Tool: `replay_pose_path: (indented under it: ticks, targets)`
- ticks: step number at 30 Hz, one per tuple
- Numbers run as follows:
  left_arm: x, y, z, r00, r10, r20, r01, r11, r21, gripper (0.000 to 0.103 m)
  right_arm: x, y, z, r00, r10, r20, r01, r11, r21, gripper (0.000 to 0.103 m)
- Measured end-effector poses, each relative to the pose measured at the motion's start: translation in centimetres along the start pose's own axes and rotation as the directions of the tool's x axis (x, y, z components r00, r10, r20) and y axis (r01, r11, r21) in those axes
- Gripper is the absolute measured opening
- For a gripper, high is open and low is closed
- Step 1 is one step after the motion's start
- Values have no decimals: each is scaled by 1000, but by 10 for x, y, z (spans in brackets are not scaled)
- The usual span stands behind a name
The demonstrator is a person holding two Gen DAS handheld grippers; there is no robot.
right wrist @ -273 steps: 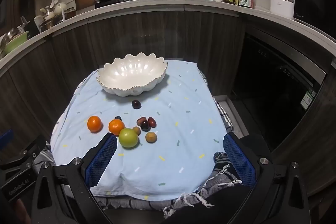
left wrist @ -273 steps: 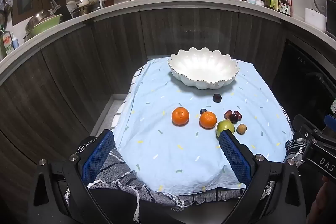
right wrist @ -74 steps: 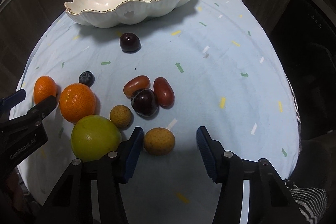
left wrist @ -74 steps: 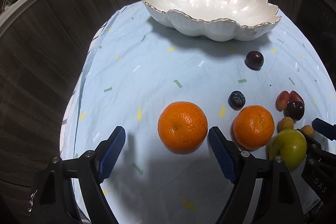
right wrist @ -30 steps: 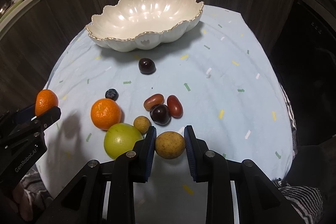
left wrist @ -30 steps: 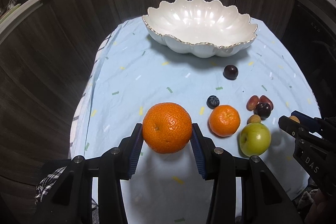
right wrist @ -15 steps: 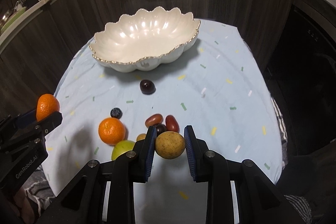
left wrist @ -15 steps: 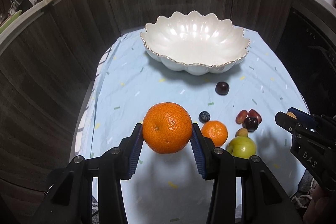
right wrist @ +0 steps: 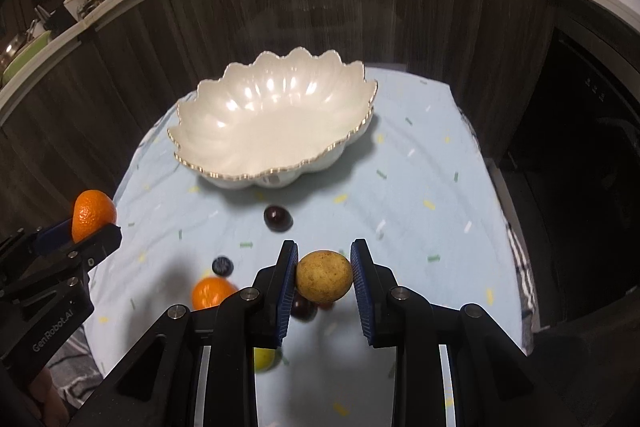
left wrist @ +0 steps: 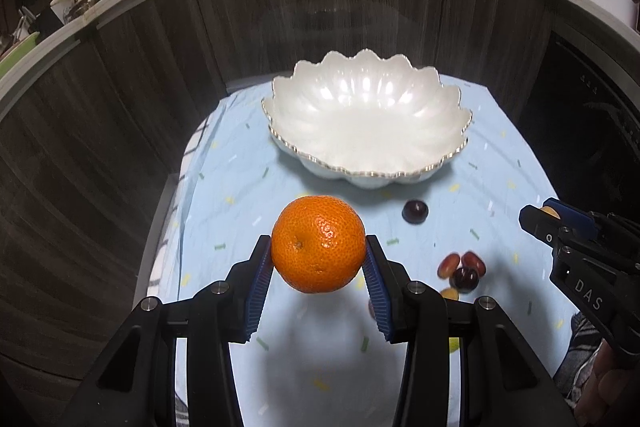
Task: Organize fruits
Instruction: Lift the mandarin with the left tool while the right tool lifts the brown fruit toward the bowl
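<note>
Left wrist view: left tongs clamp a mandarin, right tongs a longan; scalloped bowl empty, other fruit waits.

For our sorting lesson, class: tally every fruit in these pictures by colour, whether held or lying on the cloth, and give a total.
Orange: 2 (held mandarin, loose mandarin)
Tan: 2 (held tan fruit, small tan fruit)
Dark purple: 2 (plum, dark cherry)
Red: 2 (red oval fruits)
Green: 1 (apple)
Blue: 1 (blueberry)
Total: 10
</note>
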State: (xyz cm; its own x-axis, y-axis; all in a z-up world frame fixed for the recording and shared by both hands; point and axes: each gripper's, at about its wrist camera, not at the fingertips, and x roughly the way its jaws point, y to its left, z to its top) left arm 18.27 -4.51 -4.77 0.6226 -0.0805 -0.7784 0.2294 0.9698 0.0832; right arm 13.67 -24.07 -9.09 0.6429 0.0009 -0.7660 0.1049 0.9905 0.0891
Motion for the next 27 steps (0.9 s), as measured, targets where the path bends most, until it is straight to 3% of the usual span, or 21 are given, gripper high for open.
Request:
replay_pose_path:
  ticks: [27]
  targets:
    - [27, 7, 65, 999, -26, 34, 26, 1000, -6, 44, 20, 0, 82, 997, 3, 83, 1, 999, -44, 29]
